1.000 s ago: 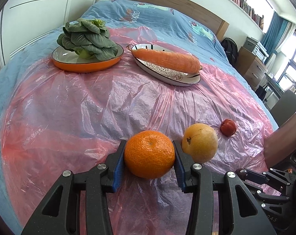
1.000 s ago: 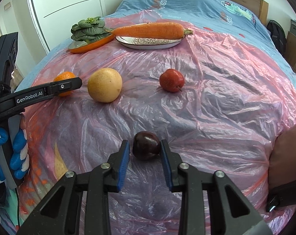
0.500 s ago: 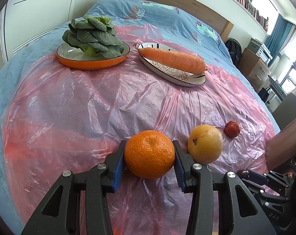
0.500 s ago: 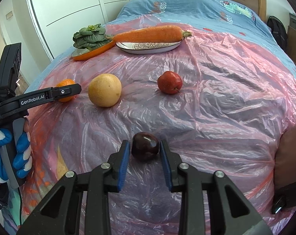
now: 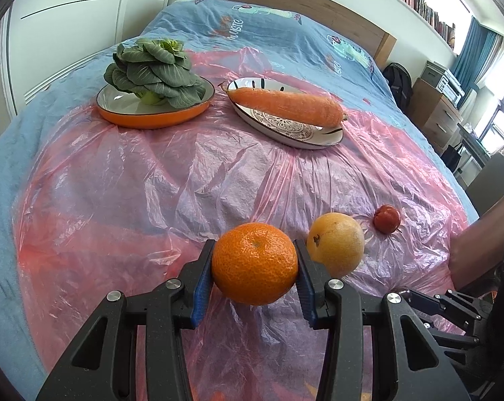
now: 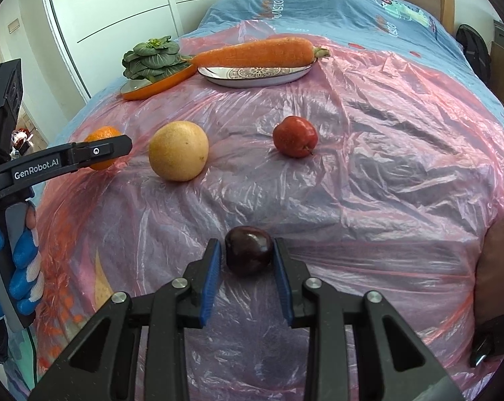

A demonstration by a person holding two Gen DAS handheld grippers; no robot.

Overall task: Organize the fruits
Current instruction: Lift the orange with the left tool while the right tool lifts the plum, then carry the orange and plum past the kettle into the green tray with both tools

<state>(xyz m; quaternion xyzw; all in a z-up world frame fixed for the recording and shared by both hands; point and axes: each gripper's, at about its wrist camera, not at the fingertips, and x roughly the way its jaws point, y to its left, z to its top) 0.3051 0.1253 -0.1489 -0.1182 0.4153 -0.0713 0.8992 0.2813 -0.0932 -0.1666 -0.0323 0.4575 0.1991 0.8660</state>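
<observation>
**Two fruits in the grippers, nothing sorted yet**

Closest in: the left gripper is clamped on the orange, blue pads pressed into both sides. It looks held just above the pink plastic sheet, though I can't tell for sure that it's off the surface. The right gripper has the dark plum between its fingers. Its jaws have just been closing in. The right pad looks to be touching, but there's a thin gap on the left side, so I wouldn't call it a grip yet. The plum sits on the sheet.

A bit farther out, the yellow grapefruit lies just beside the orange, and the small red apple is off to its right, apart from it. Both untouched.

At the far end, the orange dish holds the leafy greens and the patterned plate holds the carrot. No fruit is on either.

So I'd say it's early: four fruits to place.

Room-wise, the middle of the sheet is wide open between the fruit and the dishes. The grapefruit crowds the left gripper's right finger, and the bed drops off on both sides, so round stuff could roll.
</observation>
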